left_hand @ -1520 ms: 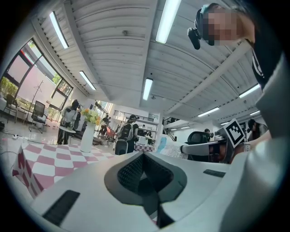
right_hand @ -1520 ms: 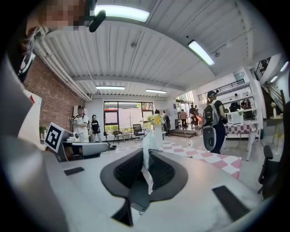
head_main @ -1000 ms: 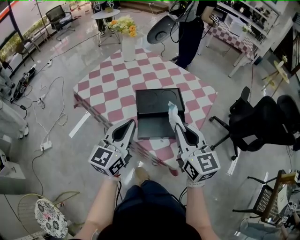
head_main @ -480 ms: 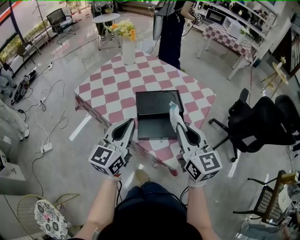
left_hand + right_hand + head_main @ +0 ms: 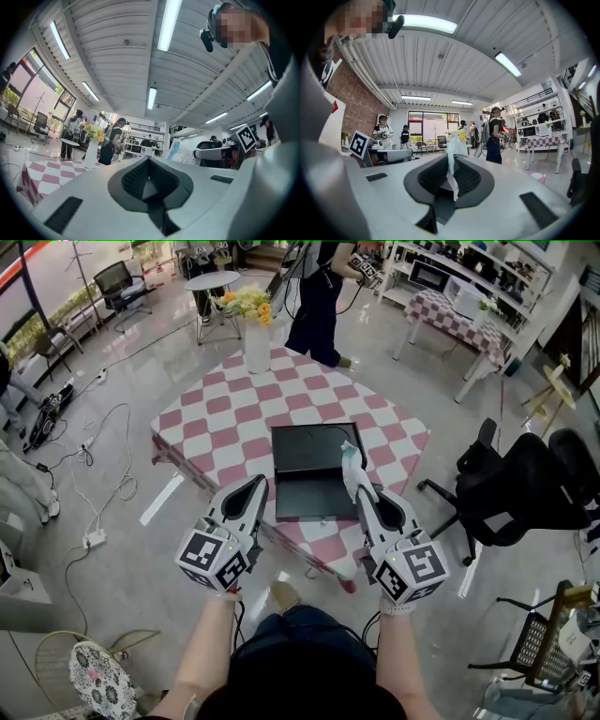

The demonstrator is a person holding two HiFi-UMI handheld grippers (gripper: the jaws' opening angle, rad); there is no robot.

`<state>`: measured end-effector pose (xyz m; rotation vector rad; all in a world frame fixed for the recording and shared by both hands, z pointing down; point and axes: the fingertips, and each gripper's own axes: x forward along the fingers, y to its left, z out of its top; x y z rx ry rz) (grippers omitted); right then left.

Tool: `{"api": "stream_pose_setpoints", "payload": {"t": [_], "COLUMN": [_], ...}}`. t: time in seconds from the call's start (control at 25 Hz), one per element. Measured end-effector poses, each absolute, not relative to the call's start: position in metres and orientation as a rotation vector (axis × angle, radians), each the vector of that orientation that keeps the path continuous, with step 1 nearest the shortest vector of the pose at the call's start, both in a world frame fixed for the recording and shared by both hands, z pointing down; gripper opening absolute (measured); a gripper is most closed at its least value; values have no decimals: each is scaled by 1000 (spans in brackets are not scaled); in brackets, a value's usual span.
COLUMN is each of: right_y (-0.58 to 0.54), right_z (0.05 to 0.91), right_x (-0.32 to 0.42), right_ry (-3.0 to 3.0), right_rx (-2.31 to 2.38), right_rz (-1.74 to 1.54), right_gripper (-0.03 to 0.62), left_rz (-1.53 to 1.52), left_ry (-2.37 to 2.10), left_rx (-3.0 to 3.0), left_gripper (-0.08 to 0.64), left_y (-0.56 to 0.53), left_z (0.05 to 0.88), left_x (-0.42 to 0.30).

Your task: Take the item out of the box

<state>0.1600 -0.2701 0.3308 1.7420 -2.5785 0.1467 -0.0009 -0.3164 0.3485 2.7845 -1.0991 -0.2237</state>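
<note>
Right gripper [image 5: 360,489] jaws are clamped on the item [image 5: 349,462], a thin pale blue-white packet or wipe; can't tell which. The item's long axis runs in line with the jaws, with the free end pointing away from the person toward the far side of the table [image 5: 216,418]. In the right gripper view it stands upright between the 2 pads, with a narrow tail hanging below them. It's held in the jaws, not lying in the box; in the head view it overlaps the right edge of the black box [image 5: 300,451]. The box is open, lid laid flat, on the pink-and-white checked cloth. Left gripper [image 5: 253,488] jaws are together with nothing between them, near the box's near-left corner. A vase of flowers [image 5: 256,334] stands at the table's far edge.
</note>
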Motion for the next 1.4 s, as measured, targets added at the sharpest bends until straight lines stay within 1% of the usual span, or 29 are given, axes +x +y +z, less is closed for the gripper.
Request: {"api": "stream_pose_setpoints", "payload": {"t": [0.64,1.4], "right_y": [-261,-255], "right_z": [334,340], "right_x": [170,165], "right_ry": [-2587,-2597], "right_rx": [1757,1733], "right_rz": [158,171], "right_gripper": [41,41], "left_rz": [-204,-189], "left_ry": [-1116,-1143], "left_rx": [2775,2744], "left_gripper": [1,0], "left_y": [-310,-302], "left_z": [353,359], "left_x": [-1,-14]}}
